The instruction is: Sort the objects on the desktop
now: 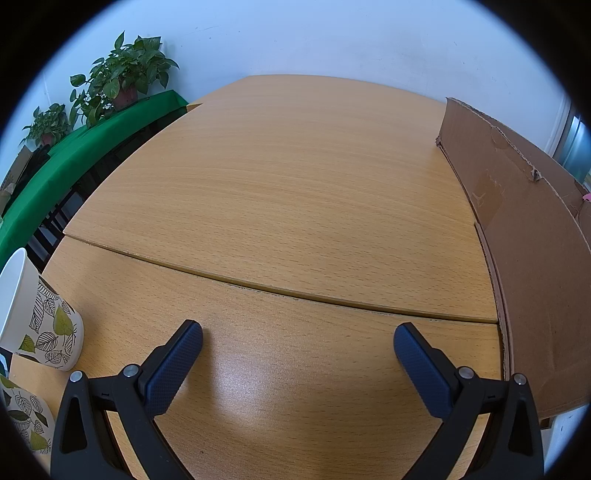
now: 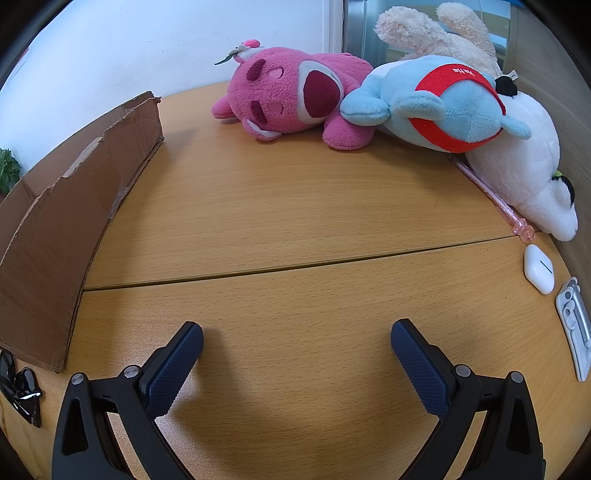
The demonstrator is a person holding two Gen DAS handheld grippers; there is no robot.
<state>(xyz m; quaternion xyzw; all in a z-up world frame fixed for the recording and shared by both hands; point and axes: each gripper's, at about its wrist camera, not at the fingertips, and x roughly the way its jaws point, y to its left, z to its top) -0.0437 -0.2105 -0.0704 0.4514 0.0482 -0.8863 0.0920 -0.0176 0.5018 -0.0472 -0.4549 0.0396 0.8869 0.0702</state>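
My left gripper (image 1: 297, 338) hangs open over bare wooden desk (image 1: 280, 192), nothing between its fingers. Two leaf-patterned paper cups (image 1: 40, 325) stand at its left, a second one (image 1: 26, 417) lower down. My right gripper (image 2: 296, 336) is open too, above the desk (image 2: 280, 206). At the far side lie a pink plush bear (image 2: 291, 96), a blue plush with a red band (image 2: 439, 107), a white plush (image 2: 524, 173) and a cream plush (image 2: 436, 29). A pink pen (image 2: 491, 195), a white earbud case (image 2: 539, 273) and a white-and-grey clip-like object (image 2: 576, 325) lie at the right.
A torn cardboard box (image 1: 524, 236) stands at the right of the left wrist view and, as the cardboard box (image 2: 70, 199), at the left of the right wrist view. Dark sunglasses (image 2: 22, 391) lie beside it. Potted plants (image 1: 122, 77) sit on a green-covered table (image 1: 85, 147) beyond the desk.
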